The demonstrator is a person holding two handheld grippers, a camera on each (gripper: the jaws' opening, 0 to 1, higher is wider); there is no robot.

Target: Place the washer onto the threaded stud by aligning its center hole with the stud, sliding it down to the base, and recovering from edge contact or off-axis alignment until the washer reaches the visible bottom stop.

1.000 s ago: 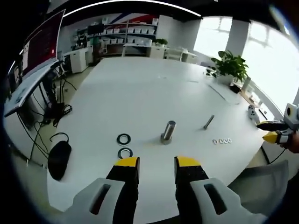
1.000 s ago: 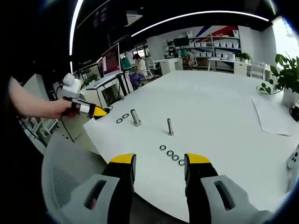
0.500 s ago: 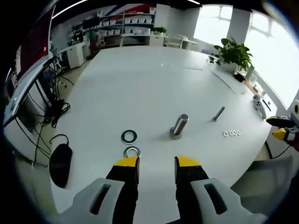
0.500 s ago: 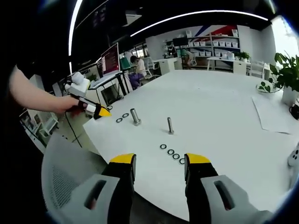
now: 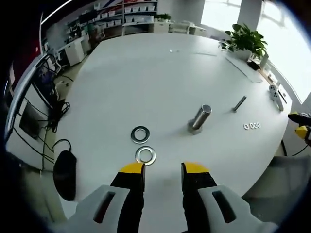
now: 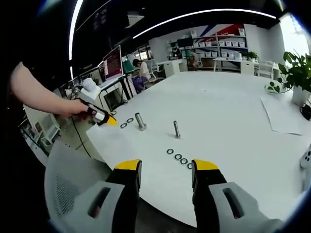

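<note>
My left gripper (image 5: 163,169) hangs with jaws parted and empty just short of the nearer washer (image 5: 145,155), a second washer (image 5: 140,134) beyond it and the thick stud (image 5: 199,118) off to the right on the white surface (image 5: 146,77). That washer lies flat, so my jaws could skate over its edge or nudge it into its neighbour, and a tilted pinch would later catch the threads. Compared with a second ago my left view has closed in on both washers, while my right gripper (image 6: 165,170) waits spread and empty before the small rings (image 6: 179,158).

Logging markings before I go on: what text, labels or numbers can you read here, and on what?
No text is readable.
Monitor: its reddish screen is too blurred to read.
Shelf bins: any labels are too small to read.
Washers, large stud, thin stud: no markings visible.
</note>
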